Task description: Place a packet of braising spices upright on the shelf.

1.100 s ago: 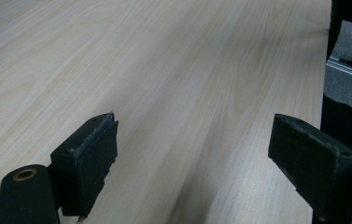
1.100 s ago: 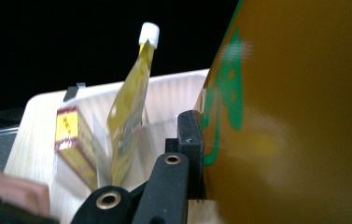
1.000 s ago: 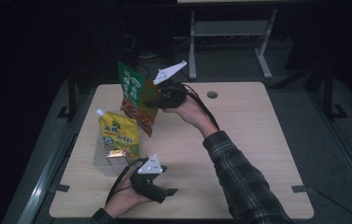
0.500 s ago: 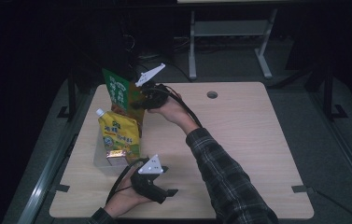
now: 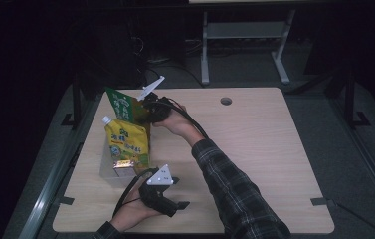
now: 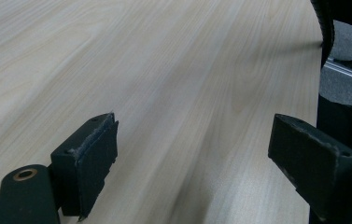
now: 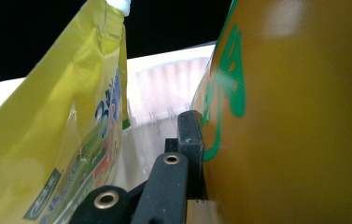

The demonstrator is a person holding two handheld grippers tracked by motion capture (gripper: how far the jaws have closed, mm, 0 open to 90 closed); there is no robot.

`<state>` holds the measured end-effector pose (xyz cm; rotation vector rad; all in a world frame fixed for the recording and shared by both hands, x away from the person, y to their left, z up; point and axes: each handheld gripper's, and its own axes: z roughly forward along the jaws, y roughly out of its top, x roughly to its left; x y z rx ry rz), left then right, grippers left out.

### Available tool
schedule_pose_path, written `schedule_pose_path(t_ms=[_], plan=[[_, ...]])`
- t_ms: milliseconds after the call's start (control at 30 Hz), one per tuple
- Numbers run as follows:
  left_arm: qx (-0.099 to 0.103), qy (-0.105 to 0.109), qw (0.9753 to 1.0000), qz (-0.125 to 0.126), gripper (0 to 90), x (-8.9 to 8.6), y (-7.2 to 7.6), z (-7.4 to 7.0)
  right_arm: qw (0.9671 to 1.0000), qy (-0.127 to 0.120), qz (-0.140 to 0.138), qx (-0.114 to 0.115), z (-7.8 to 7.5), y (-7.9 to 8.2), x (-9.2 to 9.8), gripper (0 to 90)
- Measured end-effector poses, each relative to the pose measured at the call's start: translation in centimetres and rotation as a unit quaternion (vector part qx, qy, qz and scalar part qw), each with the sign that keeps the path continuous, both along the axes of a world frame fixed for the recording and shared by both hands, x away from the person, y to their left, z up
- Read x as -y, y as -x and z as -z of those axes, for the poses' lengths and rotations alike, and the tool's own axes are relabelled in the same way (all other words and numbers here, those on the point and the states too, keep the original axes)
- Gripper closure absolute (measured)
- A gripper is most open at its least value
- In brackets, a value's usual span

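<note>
Right tool (image 5: 145, 110) sits at about 10 o'clock on the counter (image 5: 274, 164), pinching the green-and-orange pouch (image 5: 121, 105) by its side. In the right gripper view one black jaw presses flat against the orange face of that pouch (image 7: 295, 121); the other jaw is hidden behind it. The pouch stands tilted, its lower part down in a clear plastic bin (image 5: 109, 169) at 9 o'clock near the counter's left edge.

Yellow spouted pouch (image 5: 128, 142) stands in the same bin, just at the 6 o'clock side of the green one; white cap up. In the right gripper view the yellow pouch (image 7: 57, 135) is close beside the held one, with the pale bin wall (image 7: 159, 88) between them.

Left tool (image 5: 172, 199) lies low at 7 o'clock on the counter, jaws spread wide over bare wood (image 6: 173, 93), pinching nothing.
</note>
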<state>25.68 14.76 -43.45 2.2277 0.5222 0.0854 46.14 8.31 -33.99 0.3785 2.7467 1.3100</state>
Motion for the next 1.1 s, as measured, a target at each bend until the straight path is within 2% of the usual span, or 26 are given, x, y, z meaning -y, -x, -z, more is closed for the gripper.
schedule_pose_path(t_ms=[167,233,300,367,467,567,733,900,967,1000,1100], plan=[[-0.001,-0.001,1.0000,0.002,15.1,0.1,0.0,0.0,1.0000,0.001,0.007,0.003,0.1,0.1,-0.1,84.6],[-0.001,-0.002,1.0000,0.003,15.1,0.1,0.0,0.0,0.9999,-0.009,0.012,0.000,-0.1,0.3,0.2,78.7],[0.000,-0.003,1.0000,0.003,15.1,0.1,0.0,0.0,0.9998,-0.010,0.013,0.007,-0.4,0.4,0.6,74.7],[0.000,-0.002,1.0000,0.004,15.1,0.1,0.0,0.1,0.9996,-0.018,0.020,0.002,-0.8,0.7,1.1,67.6],[-0.001,-0.002,1.0000,0.005,15.1,0.1,0.0,0.1,0.9992,-0.025,0.031,0.011,-1.2,1.0,2.1,56.8],[0.001,-0.007,0.9999,0.008,15.1,0.1,0.0,0.1,0.9986,-0.033,0.040,0.006,-1.6,1.5,3.4,47.4],[-0.002,-0.002,1.0000,0.005,15.1,0.0,-0.1,0.1,0.9980,-0.042,0.047,0.008,-1.8,2.4,5.8,42.0],[-0.001,-0.005,1.0000,0.004,15.1,-0.1,-0.2,0.1,0.9978,-0.037,0.054,0.013,-1.5,3.7,8.3,39.1],[-0.002,-0.002,1.0000,0.003,15.1,-0.1,-0.2,0.2,0.9976,-0.036,0.056,0.016,-1.4,3.9,8.7,38.8],[0.000,-0.006,1.0000,0.004,15.1,-0.2,-0.2,0.1,0.9972,-0.038,0.061,0.017,-1.1,4.4,9.8,38.3],[-0.005,-0.004,1.0000,0.002,15.1,-0.2,-0.2,0.2,0.9959,-0.041,0.079,0.016,-0.5,5.3,11.5,37.2]])
